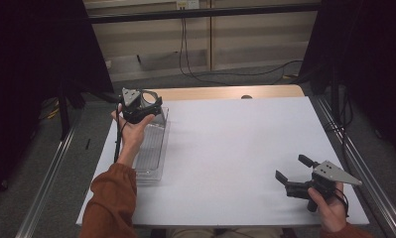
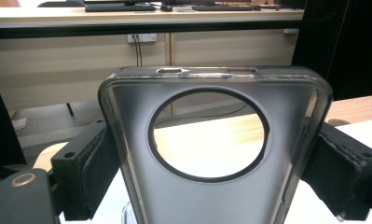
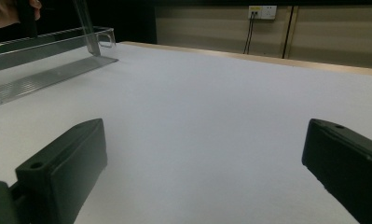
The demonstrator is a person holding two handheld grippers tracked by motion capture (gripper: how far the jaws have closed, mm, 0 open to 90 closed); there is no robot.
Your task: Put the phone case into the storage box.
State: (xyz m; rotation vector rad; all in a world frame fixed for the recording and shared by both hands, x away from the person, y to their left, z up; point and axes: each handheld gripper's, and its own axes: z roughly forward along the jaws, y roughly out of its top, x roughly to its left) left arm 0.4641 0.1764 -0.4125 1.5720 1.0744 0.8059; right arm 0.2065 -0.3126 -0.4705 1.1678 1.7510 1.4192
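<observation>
Left gripper (image 1: 145,106) grips the phone case (image 2: 211,140) above the clear tray (image 1: 153,148).
Right gripper (image 1: 291,174) gapes wide over the white table (image 1: 235,148), well right of the tray; wood-panelled wall behind.

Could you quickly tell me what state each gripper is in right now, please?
Left gripper: shut on the phone case, above the clear tray.
Right gripper: open, holding nothing, over the white table.

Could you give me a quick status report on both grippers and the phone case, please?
Left gripper shut on clear phone case, held above clear tray. Right gripper open, low over white table, holding nothing. Nothing in the way.
</observation>
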